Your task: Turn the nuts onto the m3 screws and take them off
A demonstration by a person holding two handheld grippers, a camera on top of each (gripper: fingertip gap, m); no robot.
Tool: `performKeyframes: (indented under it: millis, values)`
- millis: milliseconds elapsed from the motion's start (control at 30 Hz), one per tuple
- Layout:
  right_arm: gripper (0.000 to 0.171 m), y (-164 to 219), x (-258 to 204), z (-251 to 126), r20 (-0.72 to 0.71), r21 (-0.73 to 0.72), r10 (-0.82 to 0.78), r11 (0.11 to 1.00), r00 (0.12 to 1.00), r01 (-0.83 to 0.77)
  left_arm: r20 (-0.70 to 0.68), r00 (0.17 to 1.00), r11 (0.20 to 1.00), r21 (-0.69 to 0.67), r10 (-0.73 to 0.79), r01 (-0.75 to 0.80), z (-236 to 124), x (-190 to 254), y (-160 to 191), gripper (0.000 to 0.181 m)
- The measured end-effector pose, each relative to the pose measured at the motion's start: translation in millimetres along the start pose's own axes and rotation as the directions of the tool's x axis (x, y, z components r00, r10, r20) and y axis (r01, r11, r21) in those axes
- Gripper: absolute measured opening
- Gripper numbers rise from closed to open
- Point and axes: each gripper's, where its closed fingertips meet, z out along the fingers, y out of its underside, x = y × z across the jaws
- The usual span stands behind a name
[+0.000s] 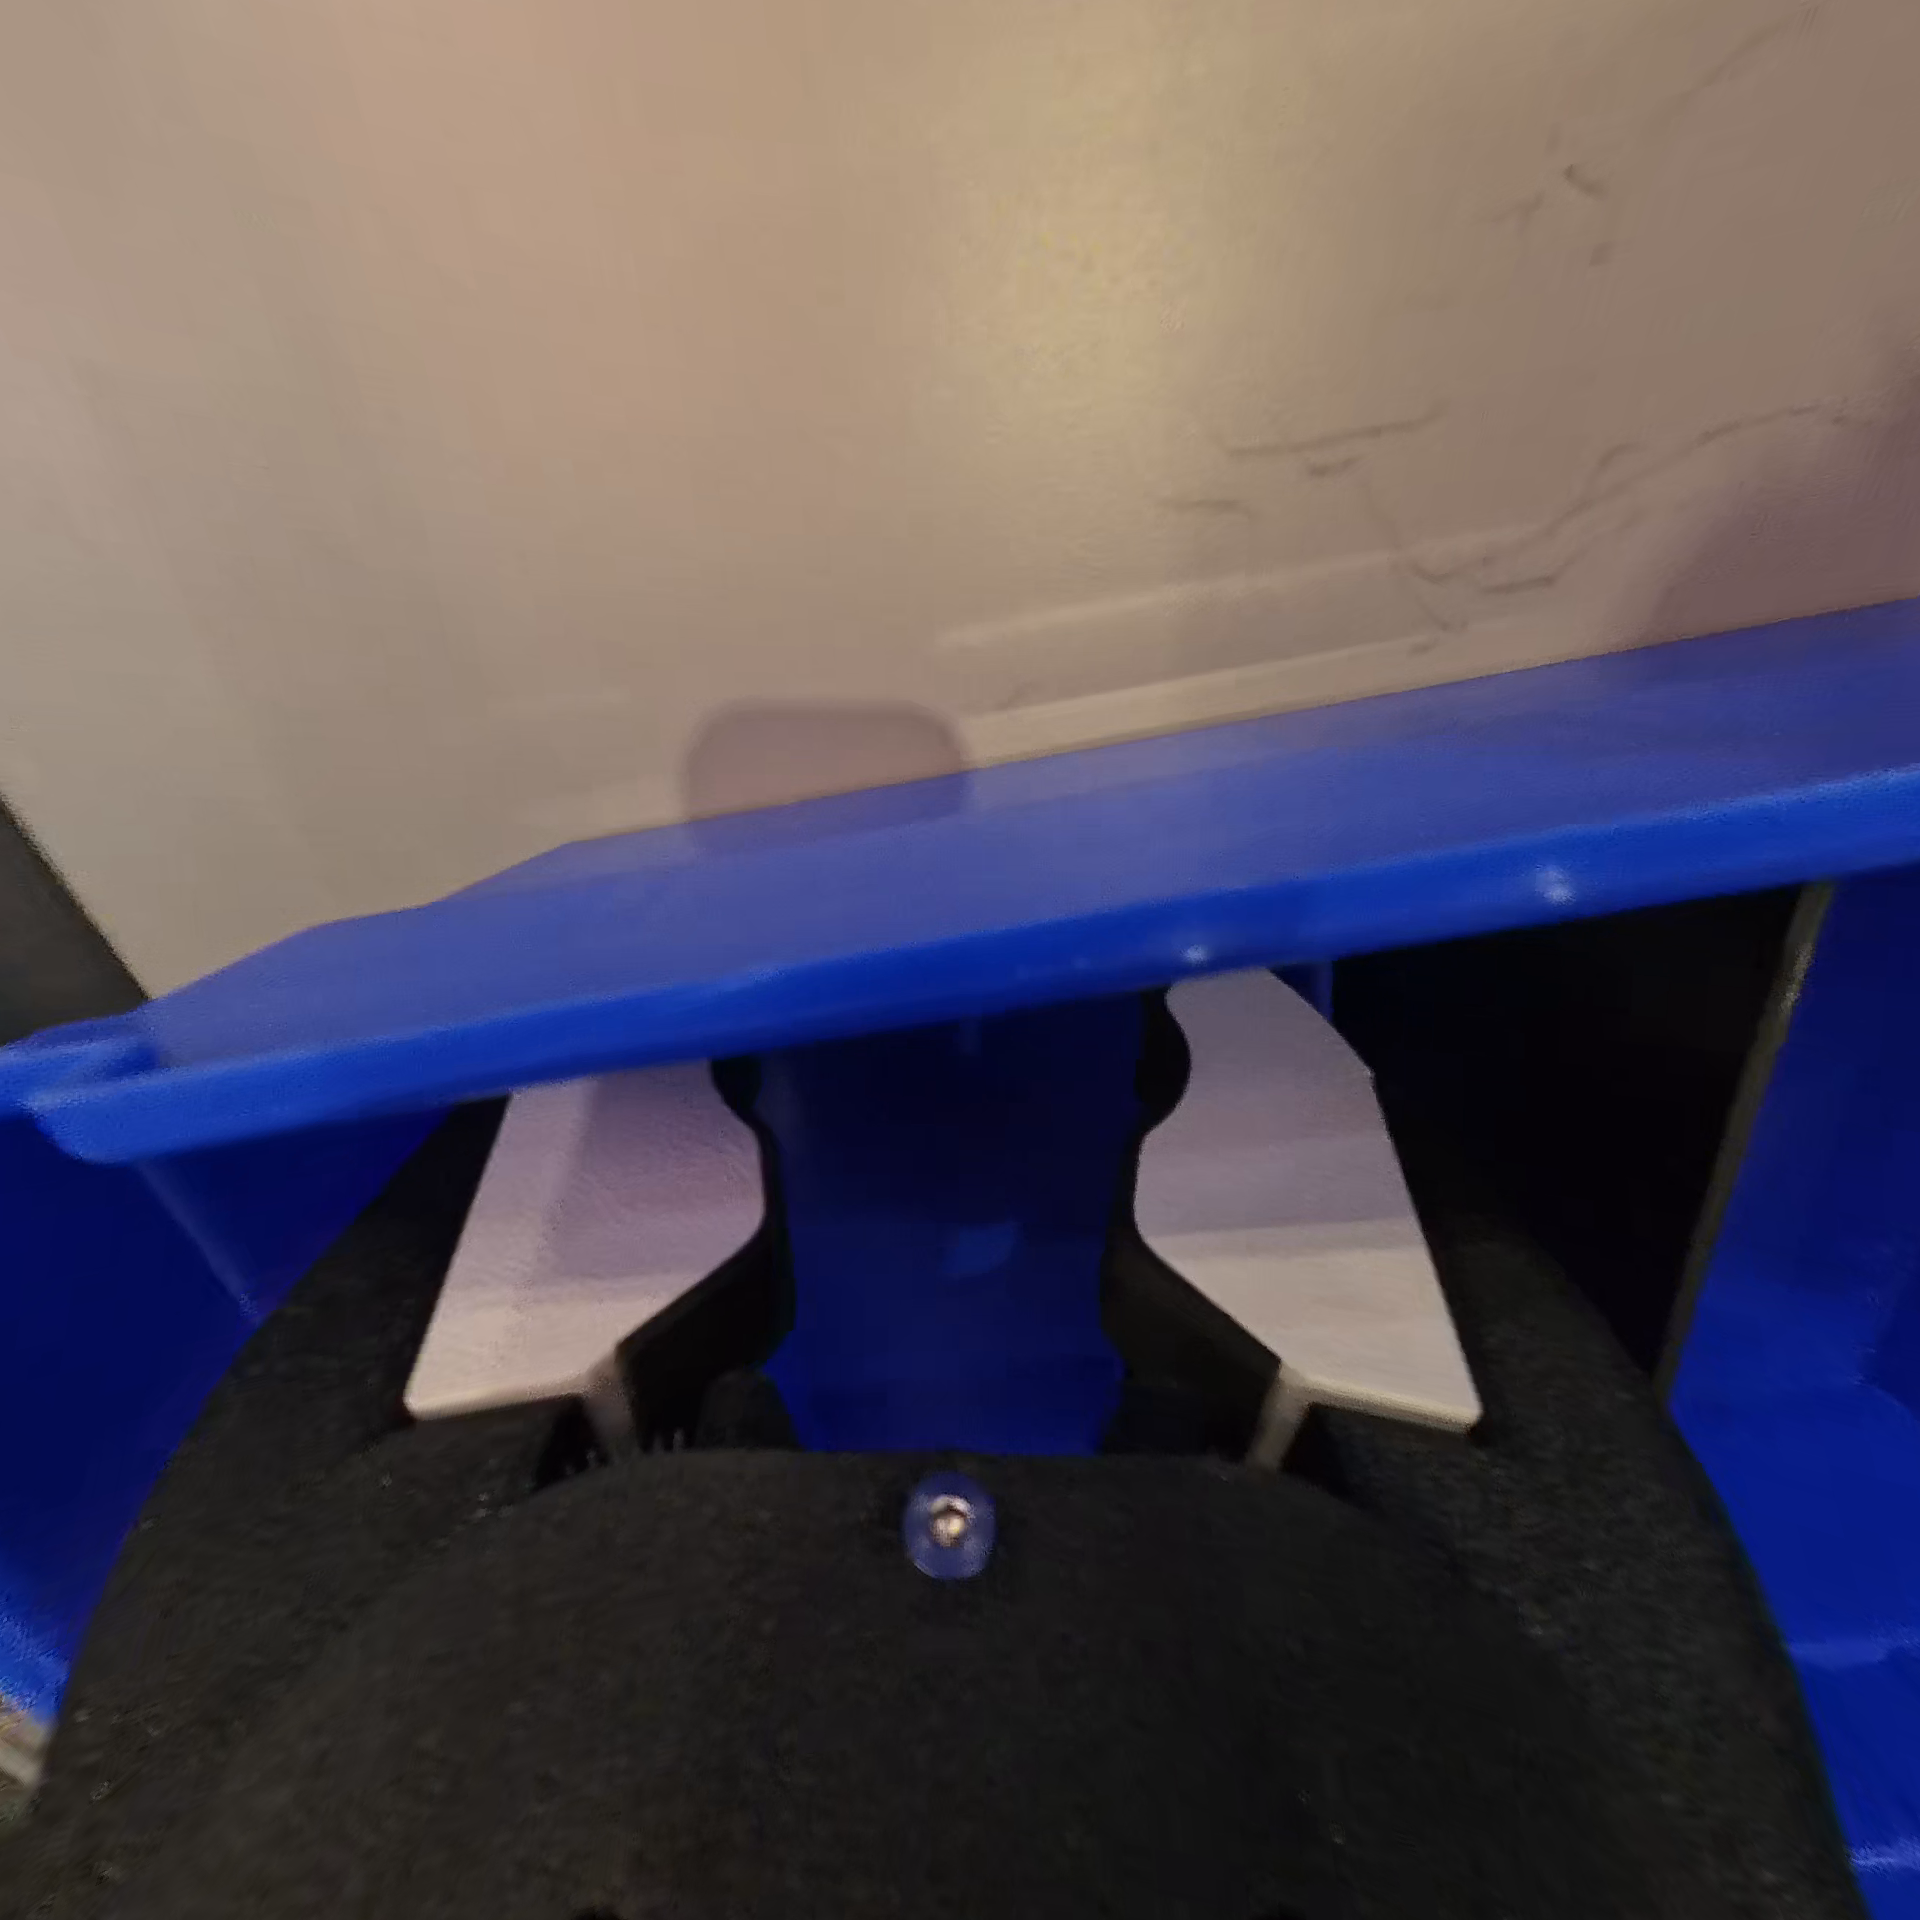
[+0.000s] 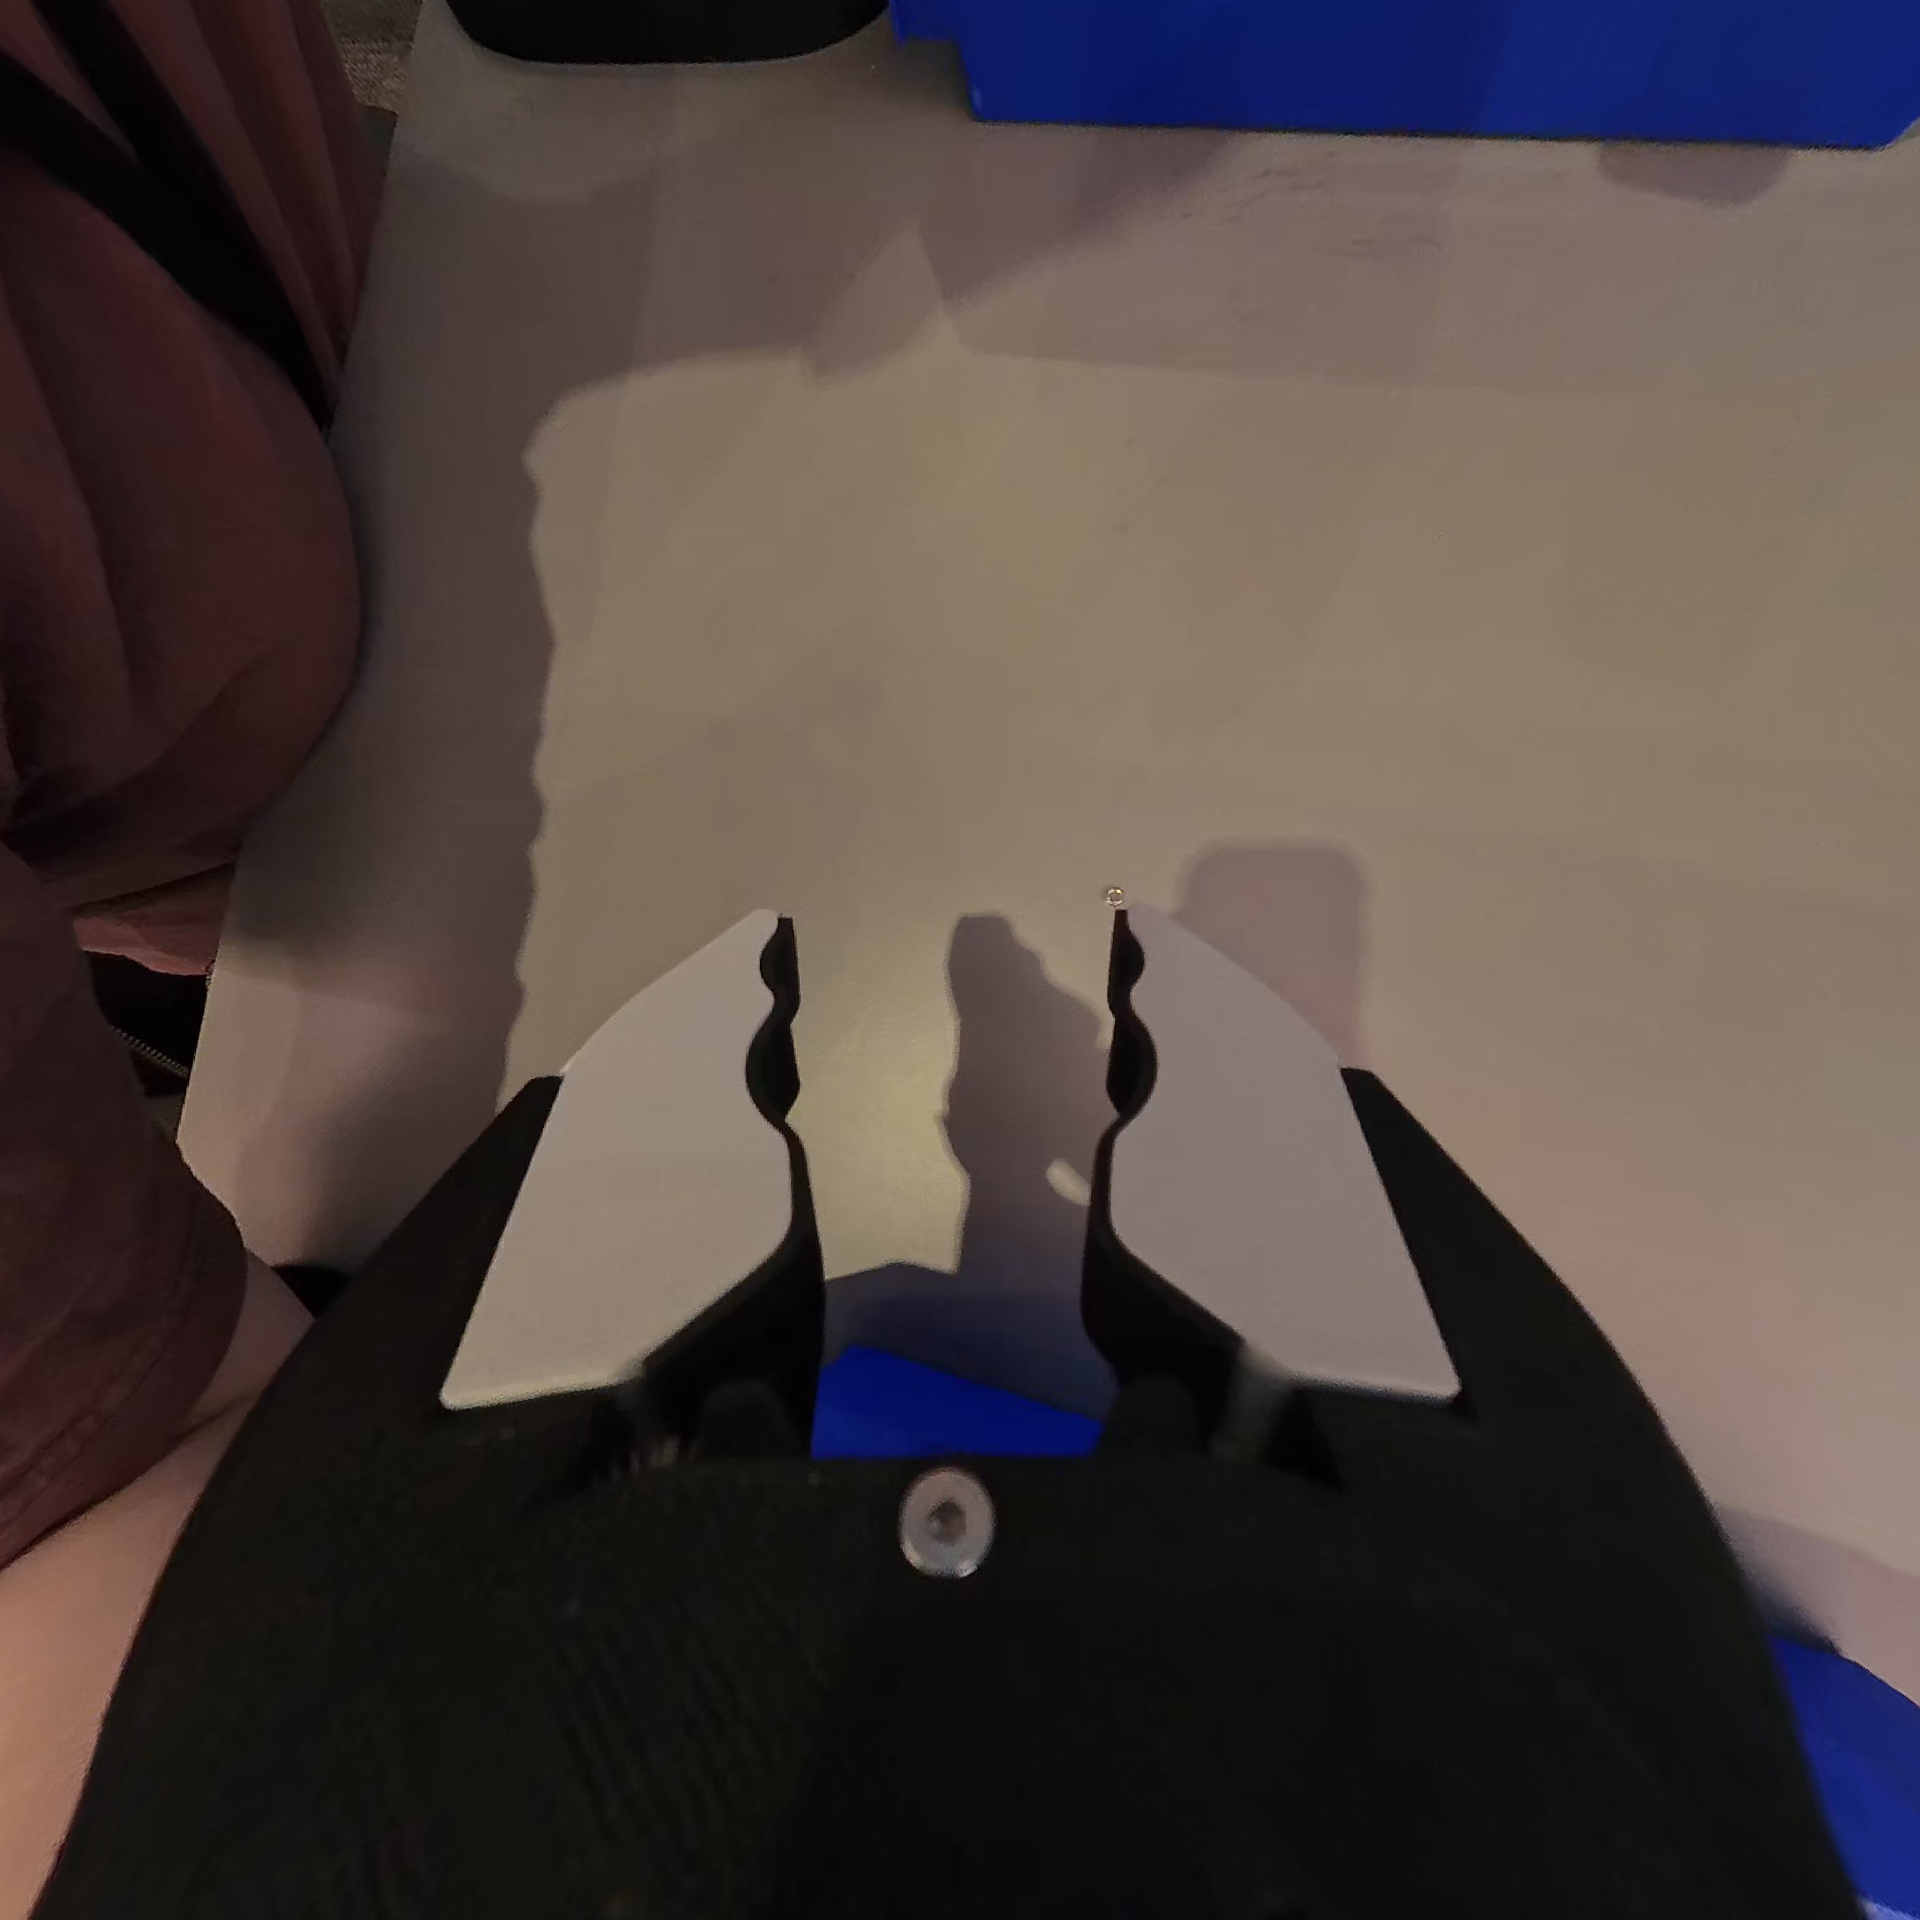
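Note:
In the left wrist view my left gripper reaches into a blue bin. Its jaws stand apart with nothing between them, and the bin's rim hides the fingertips. No screw or nut shows in that view. In the right wrist view my right gripper is open and empty over the pale table. A tiny silver nut lies on the table just past the tip of the right finger. I cannot tell whether it touches the tip. No screw is visible.
A blue bin stands at the table's far edge in the right wrist view, and a blue part shows under that gripper. A person's maroon sleeve is along the left side. A dark object sits at the top. Tip to tip, the grippers are about 35 cm apart.

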Motion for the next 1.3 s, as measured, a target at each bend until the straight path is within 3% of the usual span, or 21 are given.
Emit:
performKeyframes:
  millis: [267,467,600,667,733,900,933,1133,1300]
  values:
    - [0.058,0.3,-2.9,1.0,0.012,-0.007,-0.005,1.0,1.0,0.005,0.003,1.0,1.0,-0.012,-0.012,0.012,-0.5,5.1,4.4,0.075]
    - [0.058,-0.3,-2.8,1.2,0.017,-0.002,-0.009,1.0,1.0,0.009,0.044,0.999,0.998,-0.053,-0.028,0.03,-6.9,9.3,27.1,0.056]
    - [0.058,1.3,-1.6,-0.3,0.009,-0.003,-0.005,1.0,1.0,0.005,0.136,0.973,0.983,0.017,-0.185,0.185,-23.5,-4.2,40.2,0.042]
    - [0.058,0.2,-1.7,-1.4,0.01,0.006,-0.006,1.0,1.0,0.006,0.202,0.924,0.944,0.003,-0.324,0.33,-30.7,-13.7,56.5,0.04]
    - [0.058,0.2,-1.3,-1.3,0.009,0.006,-0.005,1.0,1.0,0.005,0.215,0.836,0.854,-0.019,-0.505,0.52,-31.0,-13.8,72.9,0.04]
    - [0.058,1.2,-2.2,1.2,0.012,-0.011,-0.007,1.0,1.0,0.007,0.058,0.609,0.611,0.025,-0.791,0.791,-15.2,-4.0,74.7,0.04]
    - [0.058,1.2,-2.9,1.3,0.012,-0.014,-0.009,1.0,1.0,0.009,0.071,0.578,0.581,0.027,-0.813,0.813,-13.7,-7.3,77.7,0.032]
    - [0.058,-1.5,-7.5,-1.3,0.009,-0.011,-0.03,0.999,1.0,0.03,0.132,0.621,0.629,0.031,-0.773,0.777,-12.3,-12.7,77.3,0.005]
    - [0.058,-0.5,-7.6,-2.1,0.013,-0.01,-0.03,0.999,0.999,0.03,0.258,0.676,0.687,-0.06,-0.69,0.724,-18.1,-5.0,87.2,0.003]
